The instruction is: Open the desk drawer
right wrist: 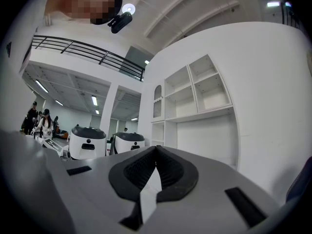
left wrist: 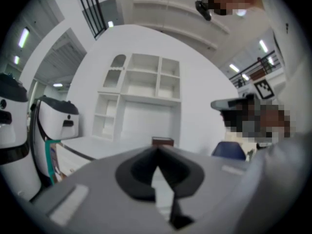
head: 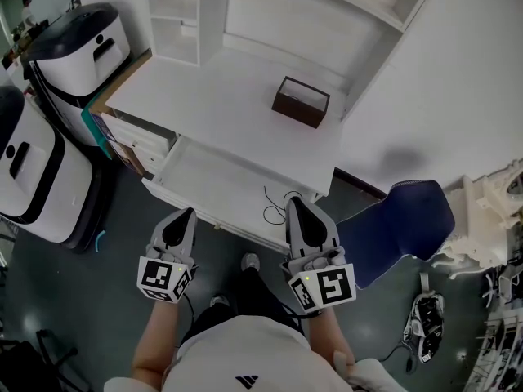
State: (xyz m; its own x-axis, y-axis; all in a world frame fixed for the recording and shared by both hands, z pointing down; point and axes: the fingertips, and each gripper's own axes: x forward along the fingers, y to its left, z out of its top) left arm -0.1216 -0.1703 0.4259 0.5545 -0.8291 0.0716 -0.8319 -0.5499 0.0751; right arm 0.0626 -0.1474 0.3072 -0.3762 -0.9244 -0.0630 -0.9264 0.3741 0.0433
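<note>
The white surface (head: 237,88) fills the middle of the head view. Its drawer (head: 204,174) juts out toward 6 o'clock and already looks pulled well out. The left tool (head: 187,213) and right tool (head: 293,201) hang just short of the drawer's front at 7 and 5 o'clock, both pinched narrow with nothing between them. A dark box (head: 301,101) sits on the surface at 1 o'clock. A thin black cable (head: 274,207) lies near the right tool. If more travel is wanted, I'd hook the front lip and draw straight toward 6 o'clock, level, keeping clear of that cable.
</note>
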